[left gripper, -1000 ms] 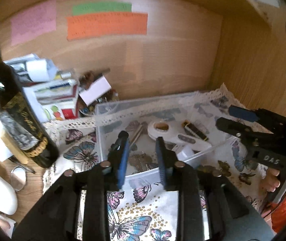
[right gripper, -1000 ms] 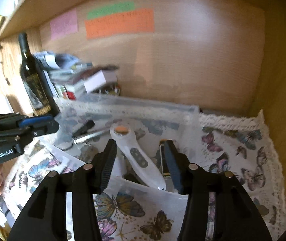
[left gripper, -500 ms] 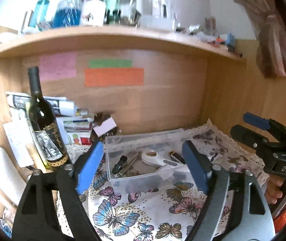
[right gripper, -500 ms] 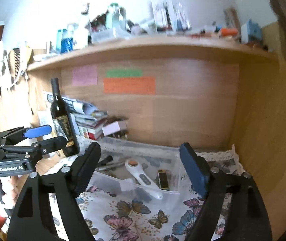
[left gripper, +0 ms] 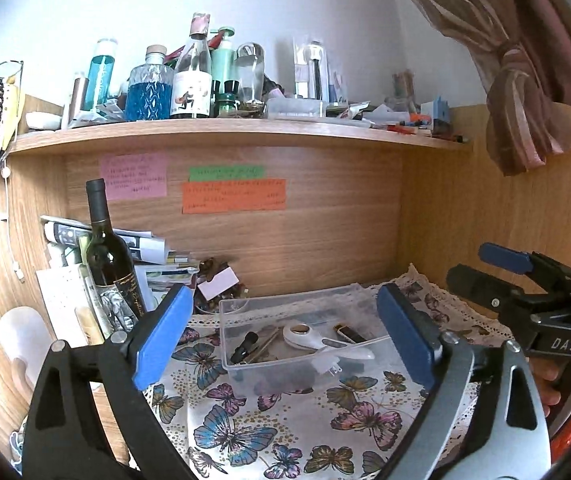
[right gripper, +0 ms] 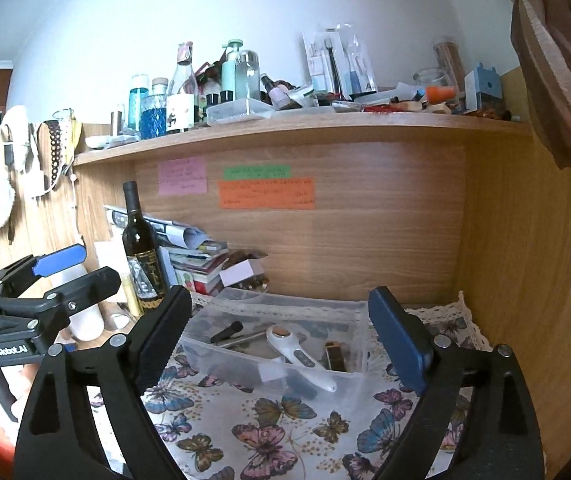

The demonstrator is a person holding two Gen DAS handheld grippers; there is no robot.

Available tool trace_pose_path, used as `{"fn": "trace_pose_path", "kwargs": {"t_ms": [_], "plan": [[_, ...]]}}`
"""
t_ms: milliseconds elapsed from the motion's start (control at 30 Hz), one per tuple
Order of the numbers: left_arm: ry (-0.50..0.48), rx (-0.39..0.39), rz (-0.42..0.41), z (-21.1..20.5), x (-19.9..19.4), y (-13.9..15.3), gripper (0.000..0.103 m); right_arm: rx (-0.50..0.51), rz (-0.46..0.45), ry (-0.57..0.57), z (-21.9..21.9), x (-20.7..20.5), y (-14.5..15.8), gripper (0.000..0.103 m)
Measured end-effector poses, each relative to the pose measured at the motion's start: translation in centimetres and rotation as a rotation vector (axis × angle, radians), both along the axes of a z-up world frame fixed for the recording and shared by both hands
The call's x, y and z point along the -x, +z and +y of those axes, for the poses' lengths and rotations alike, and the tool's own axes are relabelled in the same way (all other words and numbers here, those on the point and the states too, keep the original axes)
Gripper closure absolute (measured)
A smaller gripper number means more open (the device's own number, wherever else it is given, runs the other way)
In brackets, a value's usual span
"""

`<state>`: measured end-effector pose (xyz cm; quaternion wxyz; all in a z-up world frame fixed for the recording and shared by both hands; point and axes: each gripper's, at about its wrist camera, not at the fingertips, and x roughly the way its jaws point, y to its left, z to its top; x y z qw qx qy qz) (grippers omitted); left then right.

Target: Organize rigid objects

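Rigid objects sit gathered in the clear plastic bin [left gripper: 297,344] on the butterfly cloth [left gripper: 245,432] over the counter, likely so they stay together. Inside lie a white handheld device [right gripper: 299,354], a black-capped tool [right gripper: 227,331], a dark lighter-like case [right gripper: 335,356] and a white plug [left gripper: 327,366]. Left hand-held gripper [left gripper: 281,336] and right hand-held gripper [right gripper: 279,338] hover spread wide, empty, apart from the bin.

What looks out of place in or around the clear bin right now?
Only the white handheld device: it lies diagonally in the clear bin, its narrow end sticking out over the front rim. The black pen and small dark case lie fully inside. Nothing is spilled on the butterfly cloth.
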<state>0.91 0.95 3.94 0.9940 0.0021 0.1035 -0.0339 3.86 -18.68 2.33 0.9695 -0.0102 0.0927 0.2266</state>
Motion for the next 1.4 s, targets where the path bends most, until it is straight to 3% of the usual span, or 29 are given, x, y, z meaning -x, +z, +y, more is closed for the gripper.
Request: {"fn": "trace_pose_path", "kwargs": {"t_ms": [300, 1400], "plan": [[0.004, 0.007, -0.012, 0.02, 0.21, 0.02, 0.005, -0.012, -0.011, -0.006, -0.12, 0.44, 0.06, 0.007], [0.004, 0.024, 0.002, 0.15, -0.2, -0.35, 0.002, -0.015, -0.01, 0.008, 0.23, 0.53, -0.02, 0.006]]}}
